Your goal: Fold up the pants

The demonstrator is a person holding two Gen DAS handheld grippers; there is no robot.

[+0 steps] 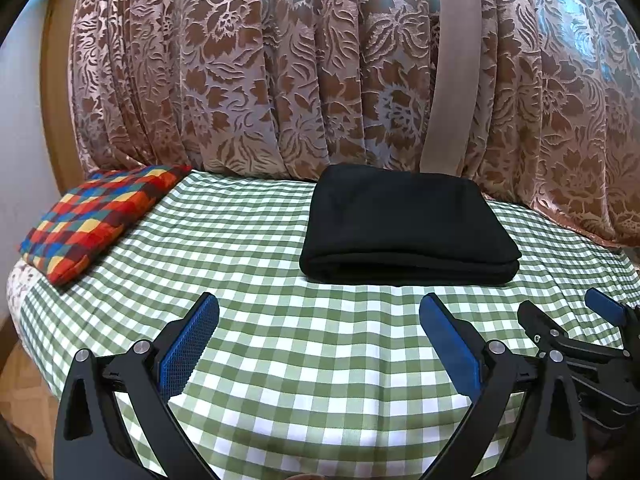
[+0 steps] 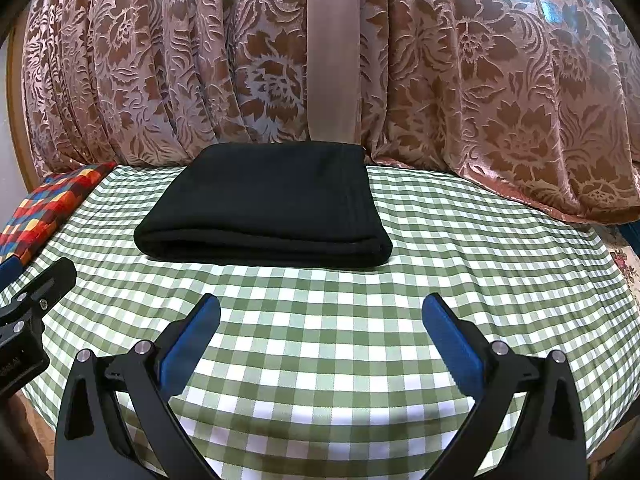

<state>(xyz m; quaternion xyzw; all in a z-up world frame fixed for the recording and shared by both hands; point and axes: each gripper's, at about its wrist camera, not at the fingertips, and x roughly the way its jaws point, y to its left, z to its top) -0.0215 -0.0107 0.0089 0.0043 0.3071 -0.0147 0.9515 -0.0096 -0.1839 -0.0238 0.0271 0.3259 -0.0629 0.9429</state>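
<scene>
The black pants [image 1: 404,224] lie folded into a thick, neat rectangle on the green-and-white checked cloth [image 1: 280,320], near its far edge; they also show in the right wrist view [image 2: 272,204]. My left gripper [image 1: 320,308] is open and empty, held short of the pants' near edge. My right gripper [image 2: 320,308] is open and empty too, also short of the pants. The right gripper's black frame shows at the right edge of the left wrist view [image 1: 580,344]. The left gripper's frame shows at the left edge of the right wrist view [image 2: 32,304].
A multicoloured checked cushion [image 1: 100,216] lies at the far left of the cloth [image 2: 44,208]. A brown floral curtain [image 1: 320,80] hangs right behind the pants. The cloth drops off at the left and right edges.
</scene>
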